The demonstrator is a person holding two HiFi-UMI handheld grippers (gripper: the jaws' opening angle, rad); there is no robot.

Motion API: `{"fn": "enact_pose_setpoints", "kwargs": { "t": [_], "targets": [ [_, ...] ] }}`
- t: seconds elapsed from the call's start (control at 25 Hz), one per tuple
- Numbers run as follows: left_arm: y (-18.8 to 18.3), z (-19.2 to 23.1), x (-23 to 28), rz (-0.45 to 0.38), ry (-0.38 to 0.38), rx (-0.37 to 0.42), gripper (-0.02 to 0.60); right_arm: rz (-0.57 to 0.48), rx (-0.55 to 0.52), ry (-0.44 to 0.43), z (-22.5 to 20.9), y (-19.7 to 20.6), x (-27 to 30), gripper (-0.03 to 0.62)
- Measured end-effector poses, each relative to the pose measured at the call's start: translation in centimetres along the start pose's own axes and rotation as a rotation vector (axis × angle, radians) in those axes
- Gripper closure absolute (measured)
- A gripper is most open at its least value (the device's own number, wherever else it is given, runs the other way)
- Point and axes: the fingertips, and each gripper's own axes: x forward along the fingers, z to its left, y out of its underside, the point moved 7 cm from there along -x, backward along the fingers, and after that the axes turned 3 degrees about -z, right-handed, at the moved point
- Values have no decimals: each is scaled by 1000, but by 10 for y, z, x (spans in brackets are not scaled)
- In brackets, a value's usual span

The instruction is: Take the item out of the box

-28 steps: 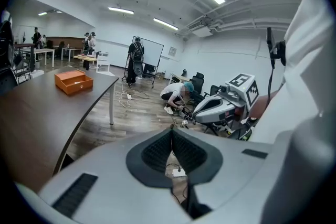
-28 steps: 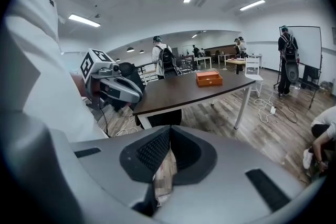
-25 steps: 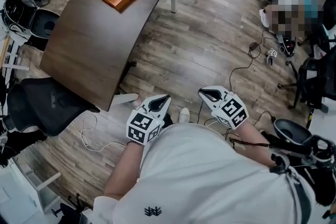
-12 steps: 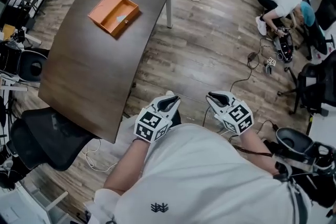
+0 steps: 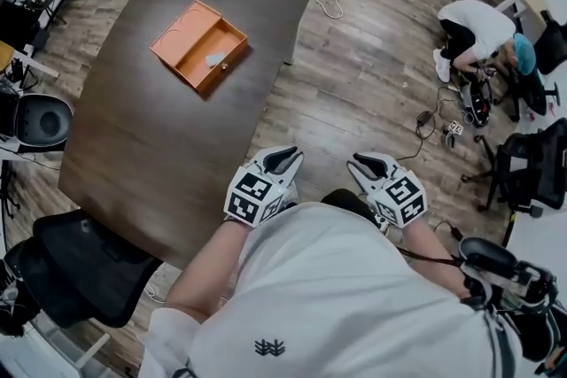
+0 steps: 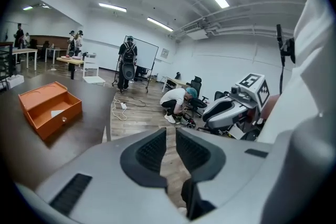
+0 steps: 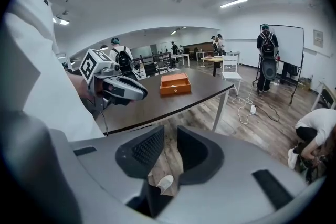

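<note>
Head view: left gripper (image 5: 282, 160) and right gripper (image 5: 370, 164) hang low centre, jaws opening empty, seemingly readied for the box (image 5: 182, 25) (item (image 5: 215, 59) inside), well apart at upper left.

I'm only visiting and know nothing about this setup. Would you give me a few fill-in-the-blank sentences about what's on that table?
The box is coloured ____.
It rests on a dark brown ____.
A small pale item lies ____ the box.

Missing words: orange; table; inside.
</note>
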Motion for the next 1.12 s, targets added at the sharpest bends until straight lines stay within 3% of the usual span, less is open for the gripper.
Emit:
{"fn": "enact_pose_setpoints", "kwargs": {
  "t": [0.32, 0.48, 0.76, 0.96, 1.12],
  "targets": [
    [-24, 94, -11, -32, -180, -62, 517, 15, -62, -97, -30, -55, 70, 514],
    [-30, 141, -18, -48, -304, -87, 515, 20, -123, -168, -49, -81, 108, 514],
    [-49, 229, -17, -60, -540, -197, 485, 23, -191, -304, -95, -126, 171, 514],
    [-66, 278, -3, -19, -665, -269, 434, 24, -263, -399, -135, -164, 205, 508],
    [-70, 319, 15, 62, -747, -322, 404, 39, -279, -460, -165, -177, 229, 491]
  ]
}}
